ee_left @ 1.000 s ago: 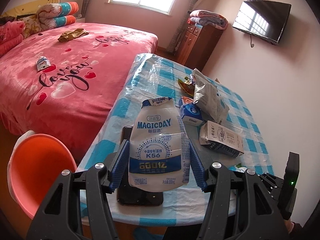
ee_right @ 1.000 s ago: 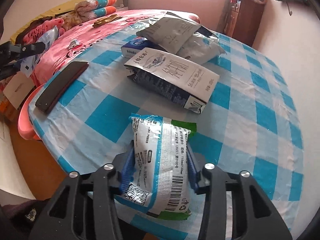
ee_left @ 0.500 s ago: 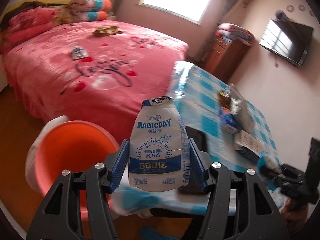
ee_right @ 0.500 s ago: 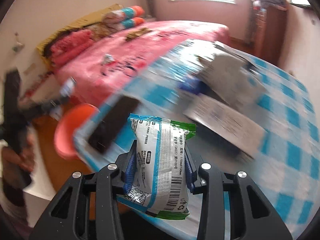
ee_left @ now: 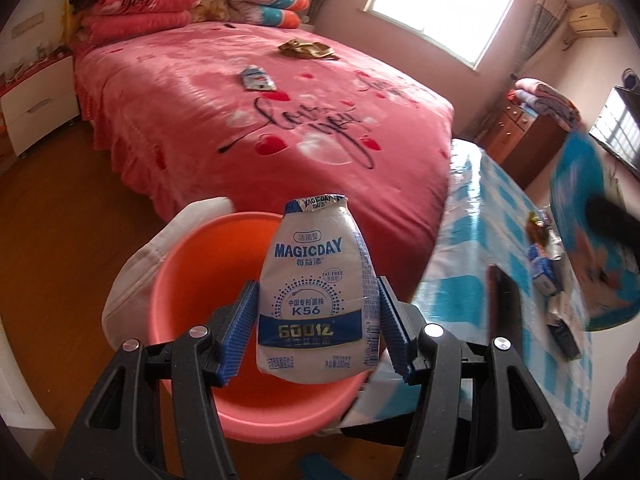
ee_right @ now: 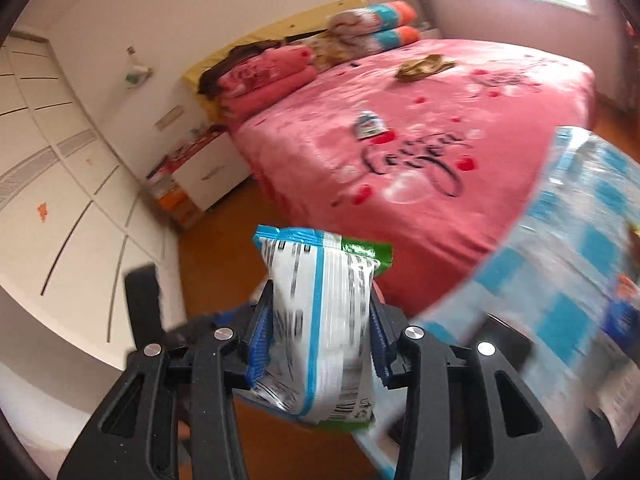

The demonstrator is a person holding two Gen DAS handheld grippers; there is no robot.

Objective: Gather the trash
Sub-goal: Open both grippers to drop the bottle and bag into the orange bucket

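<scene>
On the pink bed, behind both grippers, lie a small blue-white wrapper and a crumpled gold-brown wrapper, well apart from each other; folded blankets and pillows are stacked at the head end. Between bed and table stands the orange bin w/ a white liner over its rim, on the brown wood floor.

The left gripper is clamped on a white MAGICDAY yogurt pouch, blue pads pressing both sides; the pouch is upright and hangs right in front of the bin opening, covering part of it. At the right edge of this view a blurred blue packet blocks part of the table. On the blue-white checked cloth lie a black phone near the table edge, and farther back a small blue carton and other wrappers, too blurred to tell more.

The right gripper is clenched on a white snack bag w/ blue and green edges and a barcode; its jaws have just been opening a little, but the bag sits pinched between the pads. Behind it, a dark gripper body is seen at left, partly hidden.

Room: white wardrobe, white nightstand, bright window, brown wooden cabinet, pale walls
</scene>
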